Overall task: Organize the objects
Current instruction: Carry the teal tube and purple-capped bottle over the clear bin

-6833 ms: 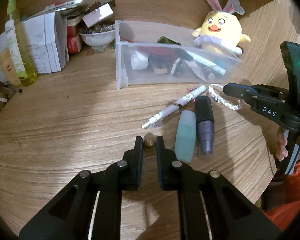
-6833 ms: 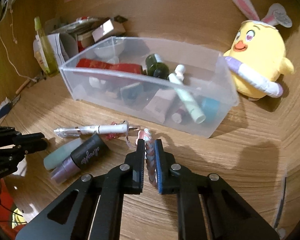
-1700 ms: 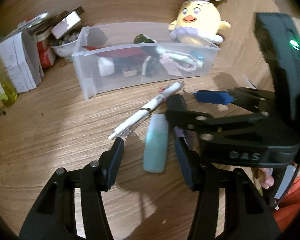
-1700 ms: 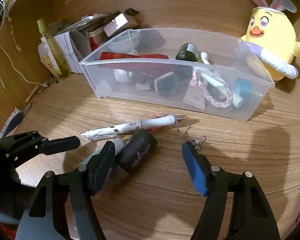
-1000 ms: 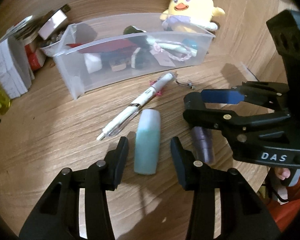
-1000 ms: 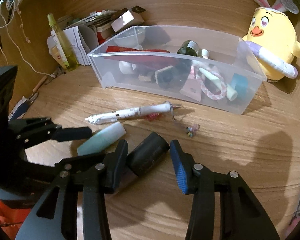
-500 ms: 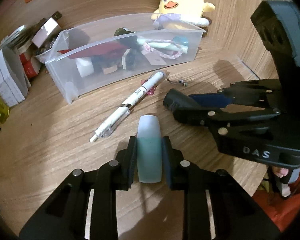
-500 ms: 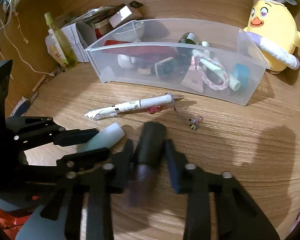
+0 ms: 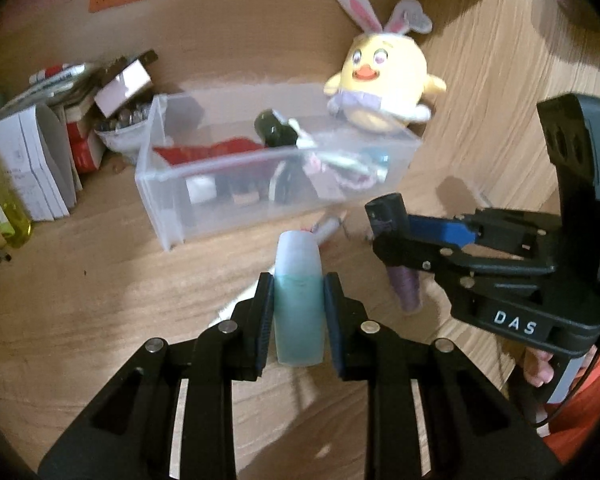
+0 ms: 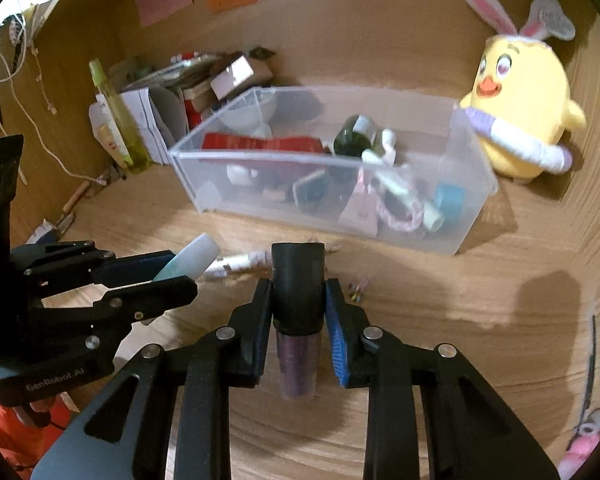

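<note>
My left gripper [image 9: 299,300] is shut on a teal tube with a white cap [image 9: 299,292], held clear of the wooden desk. My right gripper [image 10: 299,300] is shut on a purple tube with a black cap [image 10: 298,292], also off the desk. Each gripper shows in the other's view: the right one [image 9: 392,236] with the purple tube [image 9: 408,288], the left one [image 10: 172,276] with the teal tube [image 10: 192,260]. A white pen [image 10: 240,262] lies on the desk below them. The clear plastic bin [image 10: 466,216] with several small items stands just beyond.
A yellow plush chick with bunny ears [image 10: 516,120] sits right of the bin. Boxes, papers and a yellow-green bottle [image 10: 116,120] crowd the back left. A small charm [image 10: 358,288] lies on the desk near the pen. A hand in an orange sleeve [image 9: 540,368] holds the right gripper.
Both grippers closed on their tubes and lifted them off the desk. The bin now sits farther down in both views.
</note>
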Available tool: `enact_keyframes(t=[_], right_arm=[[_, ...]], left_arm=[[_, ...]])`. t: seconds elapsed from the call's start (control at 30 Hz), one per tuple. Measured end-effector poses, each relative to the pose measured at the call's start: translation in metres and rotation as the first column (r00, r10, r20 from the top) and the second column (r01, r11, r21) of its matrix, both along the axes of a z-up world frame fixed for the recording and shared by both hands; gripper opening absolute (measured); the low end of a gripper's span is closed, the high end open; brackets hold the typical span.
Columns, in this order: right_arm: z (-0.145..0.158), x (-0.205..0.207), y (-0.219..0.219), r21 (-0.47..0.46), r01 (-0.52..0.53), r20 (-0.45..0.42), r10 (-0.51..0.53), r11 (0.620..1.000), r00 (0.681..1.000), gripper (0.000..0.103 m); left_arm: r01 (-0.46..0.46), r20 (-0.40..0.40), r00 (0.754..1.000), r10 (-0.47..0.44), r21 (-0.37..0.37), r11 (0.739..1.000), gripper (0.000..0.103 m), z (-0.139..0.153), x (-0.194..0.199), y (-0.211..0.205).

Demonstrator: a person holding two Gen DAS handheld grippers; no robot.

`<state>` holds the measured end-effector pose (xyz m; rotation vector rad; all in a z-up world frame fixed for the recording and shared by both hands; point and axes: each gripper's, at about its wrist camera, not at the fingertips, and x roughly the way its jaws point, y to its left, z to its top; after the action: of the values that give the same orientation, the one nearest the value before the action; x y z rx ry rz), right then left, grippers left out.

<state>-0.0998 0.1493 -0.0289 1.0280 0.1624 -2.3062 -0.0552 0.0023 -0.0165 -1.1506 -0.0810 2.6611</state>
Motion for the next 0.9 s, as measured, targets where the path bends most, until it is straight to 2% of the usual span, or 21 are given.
enact_keyframes(t=[0.43,0.7,0.9], right_arm=[[0.039,-0.013,0.005,-0.06,0.012,-0.102,-0.018,0.998,0.995,0.024],[0.06,-0.026,0.005,-0.072,0.013,-0.169,-0.025,0.997,0.985,0.024],[0.07,-0.042,0.008,-0.08,0.028,-0.196,-0.043,0.996,0.98,0.024]], left_arm=[[-0.049,-0.097,0.994,0.051,0.026,0.998,0.024,0.04,-0.024,-0.006],[-0.076,-0.13,0.988,0.08,0.039,0.996,0.024,0.057,-0.039,-0.01],[-0.1,-0.124,0.987,0.106,0.06,0.993,0.024,0.062,-0.056,-0.016]])
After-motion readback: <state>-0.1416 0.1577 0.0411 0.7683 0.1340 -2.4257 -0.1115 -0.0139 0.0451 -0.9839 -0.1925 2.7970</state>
